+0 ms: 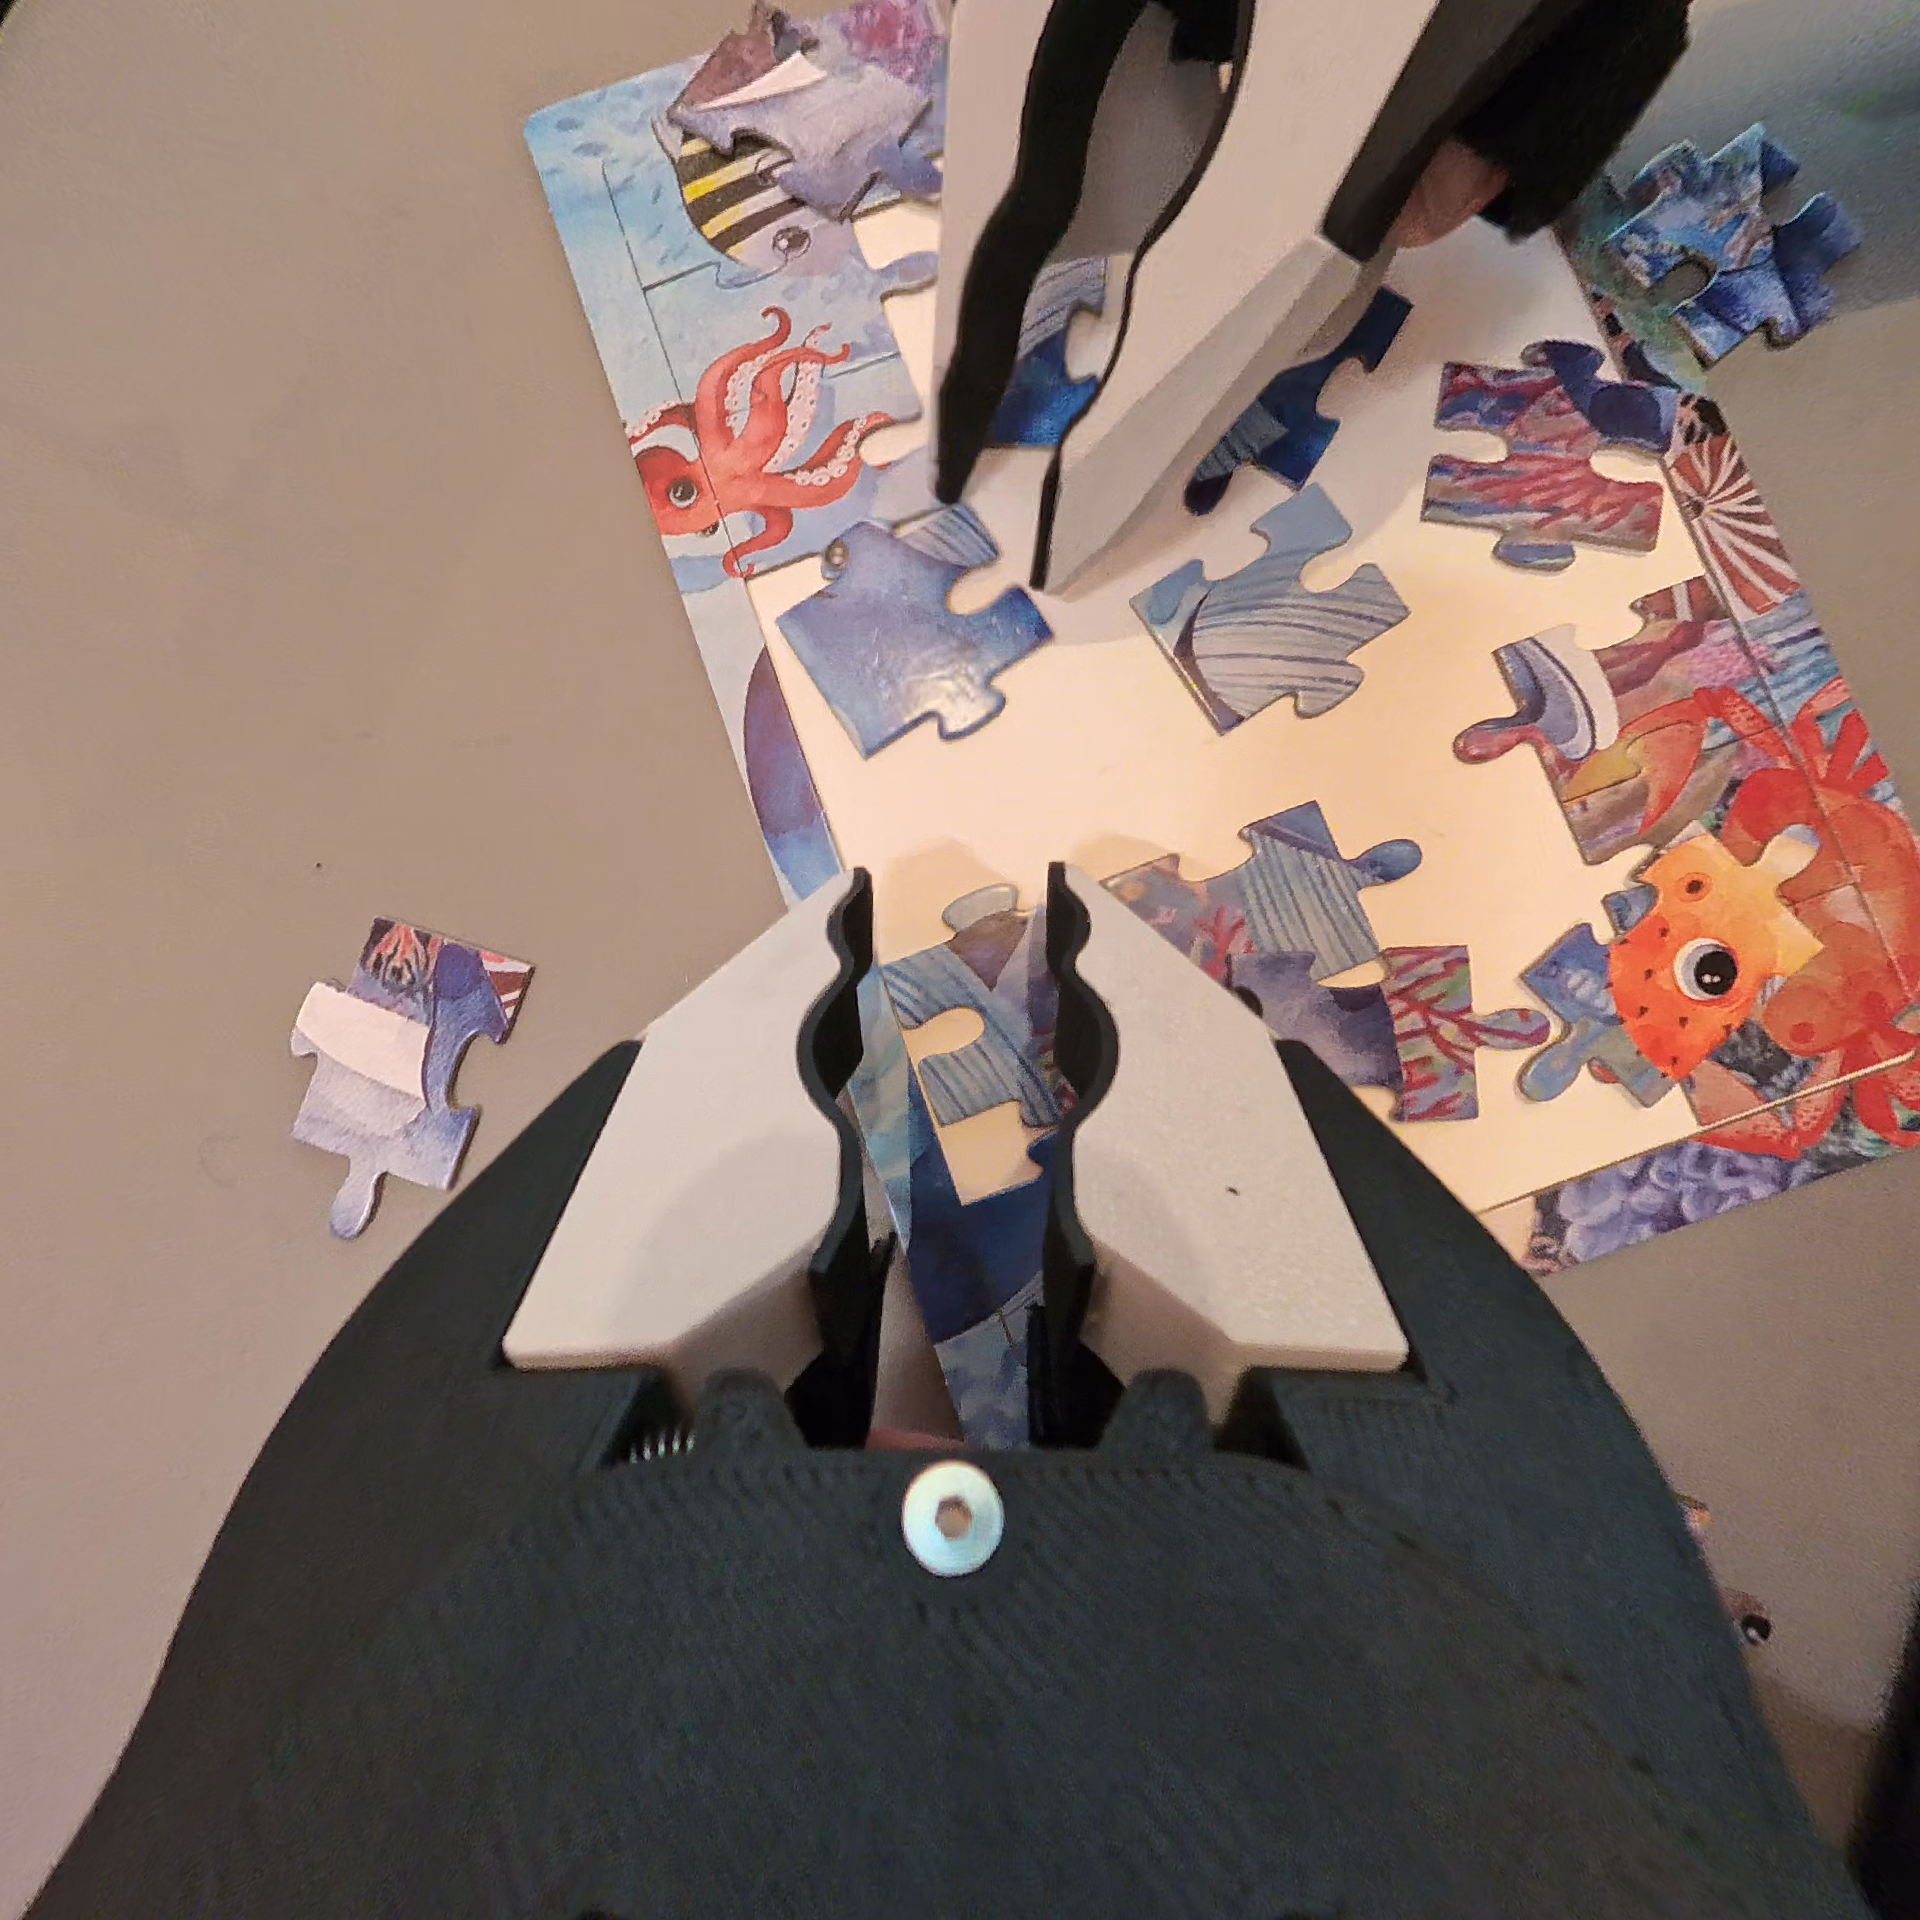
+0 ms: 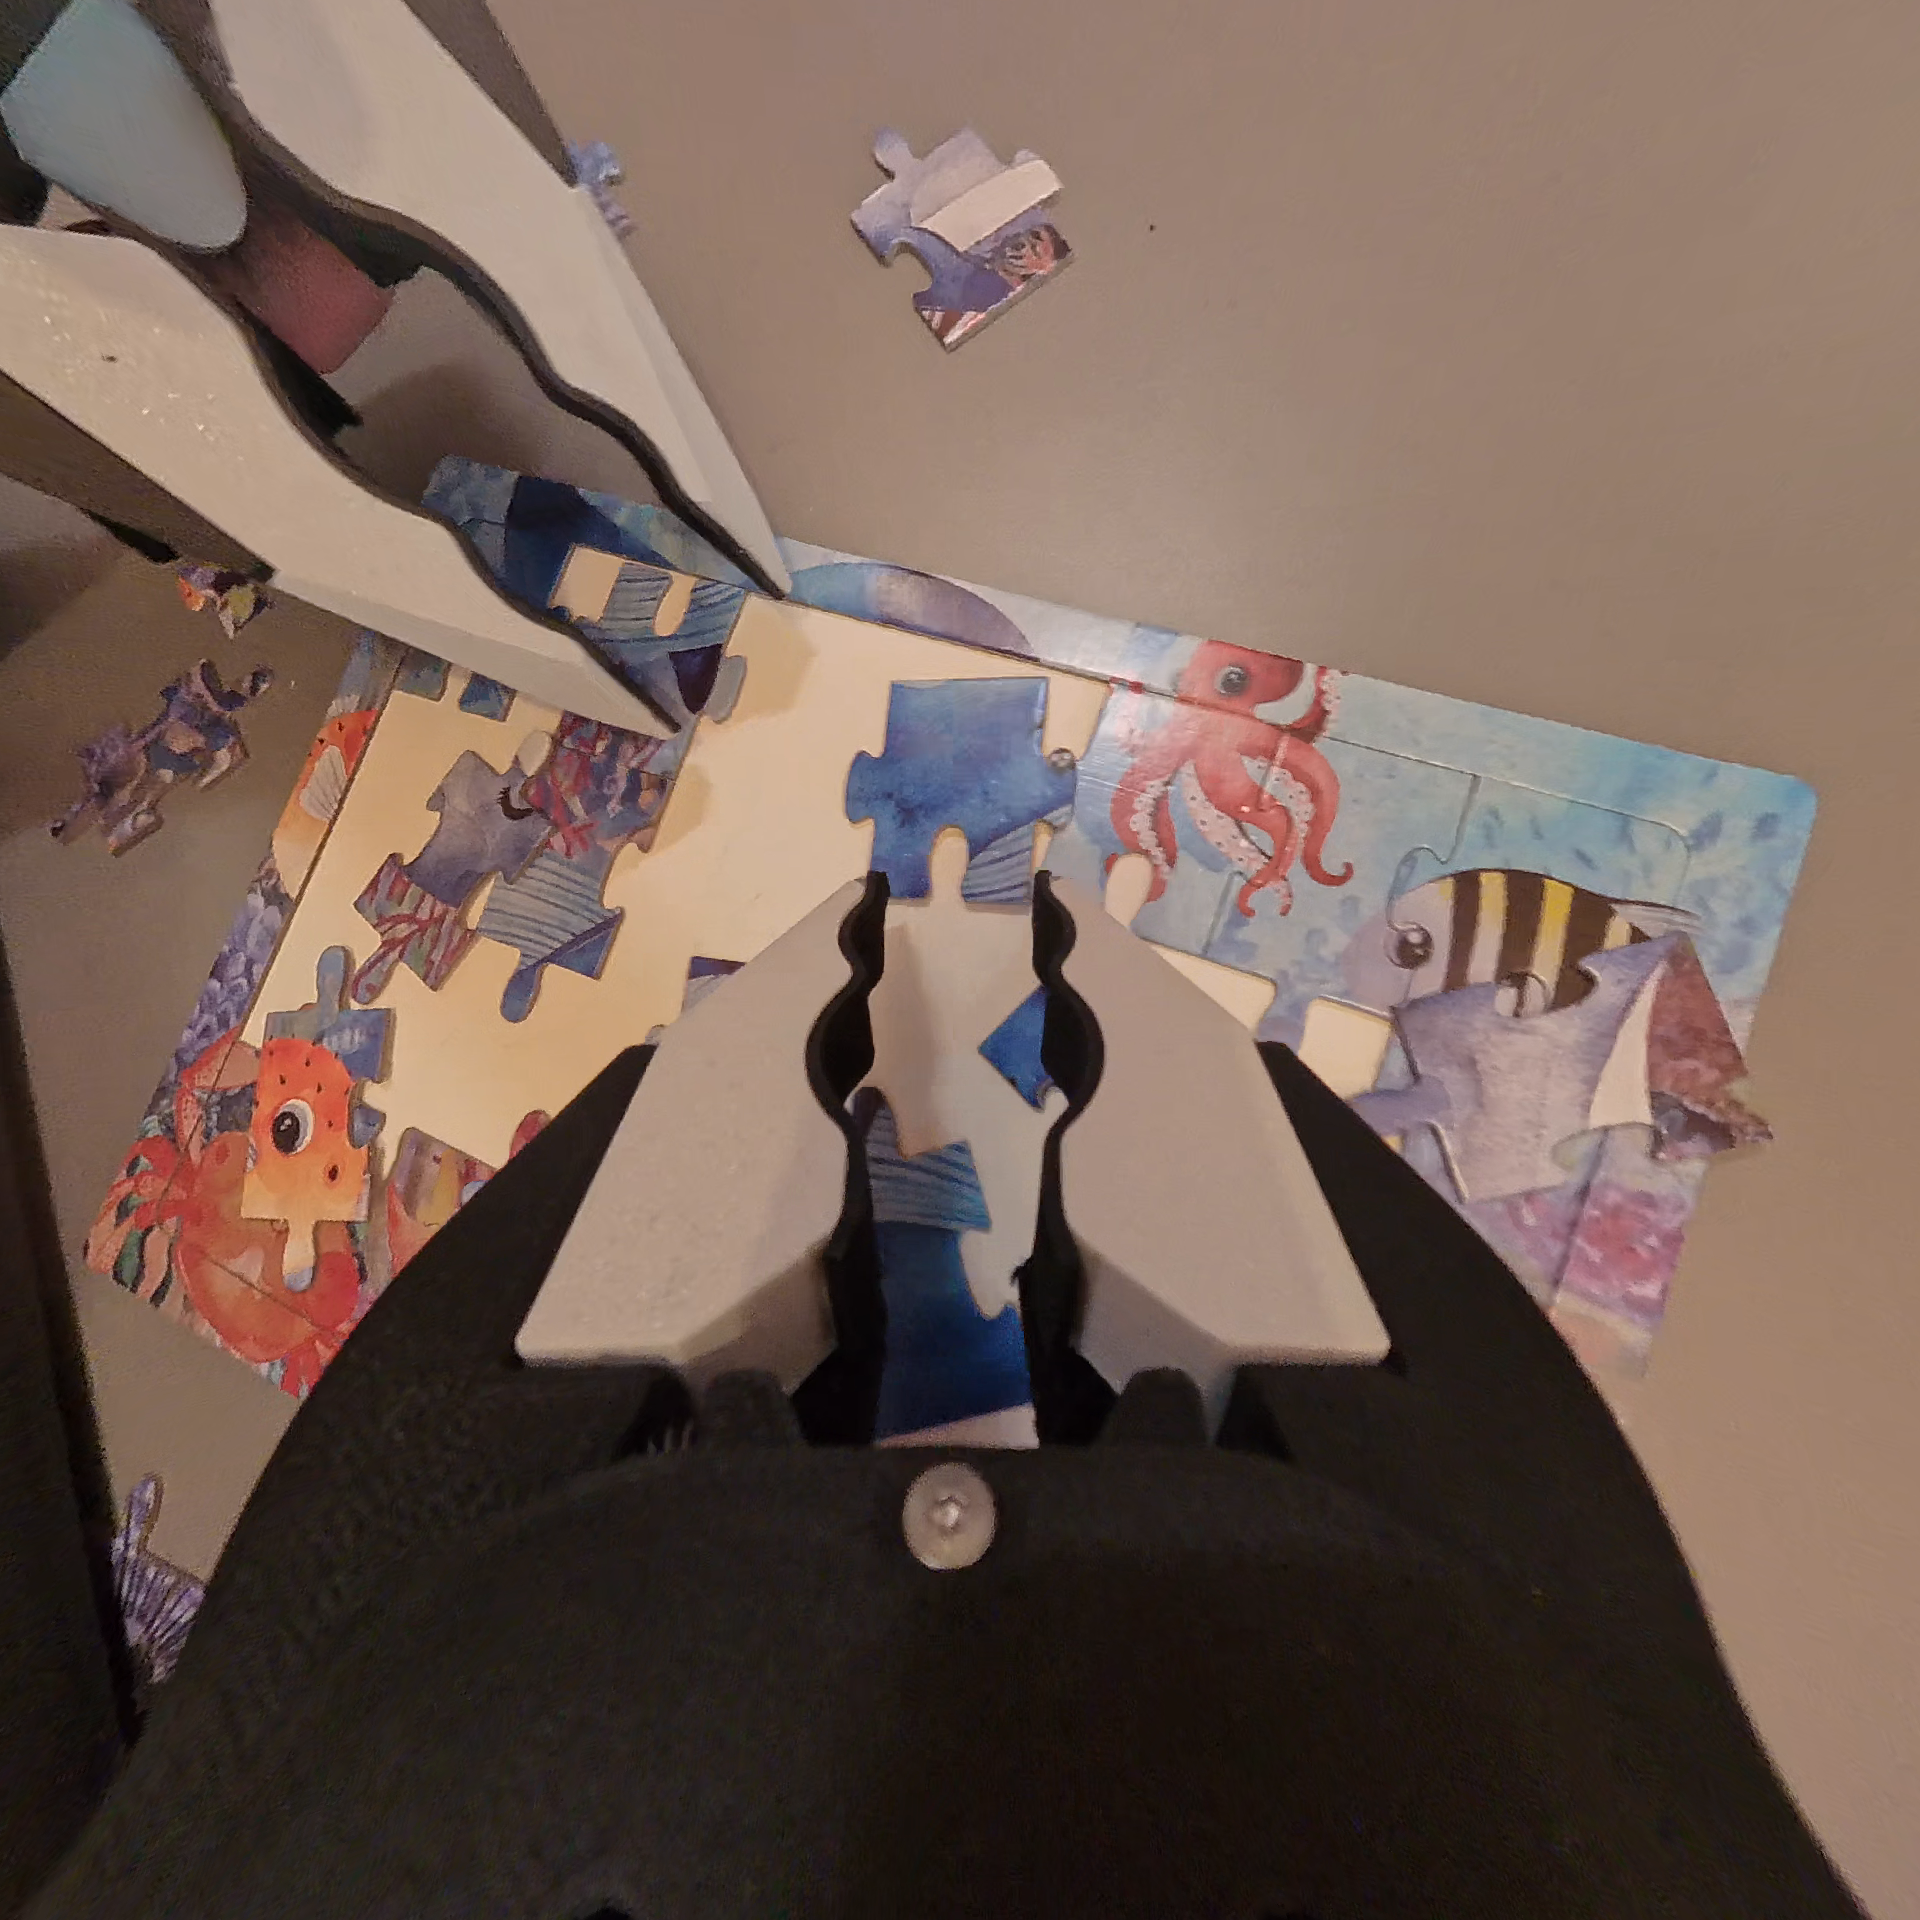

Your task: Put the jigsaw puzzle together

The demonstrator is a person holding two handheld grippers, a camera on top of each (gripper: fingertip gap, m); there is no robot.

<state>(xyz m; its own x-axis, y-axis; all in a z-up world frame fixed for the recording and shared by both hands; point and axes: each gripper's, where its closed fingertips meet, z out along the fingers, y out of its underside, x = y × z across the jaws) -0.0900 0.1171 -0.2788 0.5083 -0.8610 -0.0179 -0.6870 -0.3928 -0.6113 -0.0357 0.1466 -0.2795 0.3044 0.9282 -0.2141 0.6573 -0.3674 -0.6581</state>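
Observation:
The puzzle board (image 1: 1143, 769) lies on a grey table, with its cream base showing in the middle (image 2: 810, 727). Octopus (image 1: 758, 436) and striped-fish pieces (image 1: 738, 197) sit joined along one edge, and orange fish and crab pieces (image 1: 1725, 956) along the opposite side. My left gripper (image 1: 958, 881) is shut on a blue striped piece (image 1: 966, 1039) and holds it tilted above the board's corner (image 2: 613, 592). My right gripper (image 2: 956, 881) is open and empty over the middle of the board, just short of a loose blue piece (image 2: 961, 779).
Several loose pieces lie unjoined on the board, among them a pale striped one (image 1: 1268, 613). A piece with peeled white backing (image 1: 400, 1049) lies on the table off the board. More pieces lie off the far corner (image 1: 1714, 239) and beside the board (image 2: 166, 748). The left gripper's tips are roughly 7 cm from the right gripper's. From my left tips it is roughly 10 cm to the piece with peeled white backing (image 1: 400, 1049); from my right, 15 cm. The right camera catches it too, in the right wrist view (image 2: 967, 228).

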